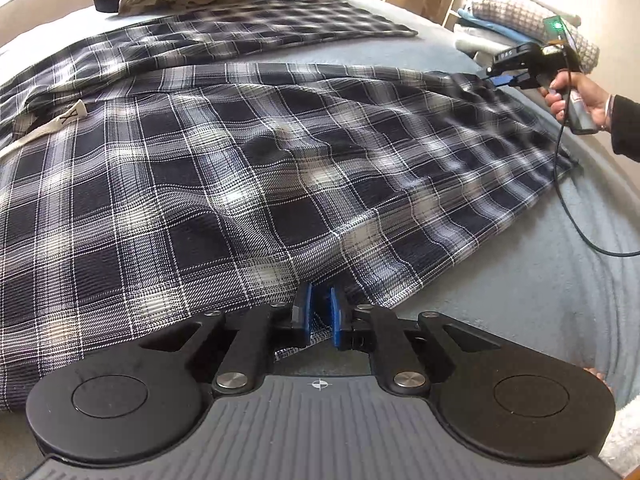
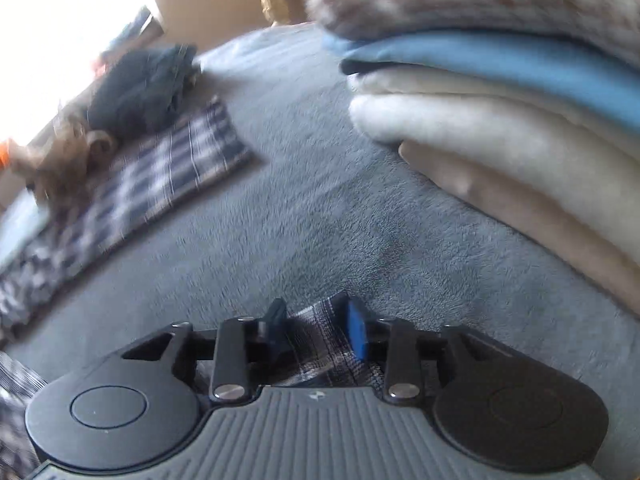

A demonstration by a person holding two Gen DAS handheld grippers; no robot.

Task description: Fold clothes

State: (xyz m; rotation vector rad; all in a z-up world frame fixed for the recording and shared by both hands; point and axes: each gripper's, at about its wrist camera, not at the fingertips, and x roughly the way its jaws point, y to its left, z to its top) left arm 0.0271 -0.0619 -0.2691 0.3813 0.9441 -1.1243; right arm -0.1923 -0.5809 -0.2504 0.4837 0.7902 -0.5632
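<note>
The left gripper (image 1: 320,308) is matte black, with two round pivot discs, angled linkage arms, silver screws and blue finger pads (image 1: 306,308); a ribbed grey body carries a small crosshair mark. The right gripper (image 1: 502,80) has a black body, a green light on top, a grey handle and a dark cable (image 1: 560,184). The hand (image 1: 576,96) on it wears a bangle and a black sleeve (image 1: 628,124).

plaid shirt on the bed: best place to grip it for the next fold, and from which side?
Grip the plaid shirt at its hem corners, coming in low from the bed's near edge. The hem lies as a free thin edge there, so jaws can slide around it. Left gripper is already shut on the near edge; right gripper holds plaid cloth at the far corner.
</note>
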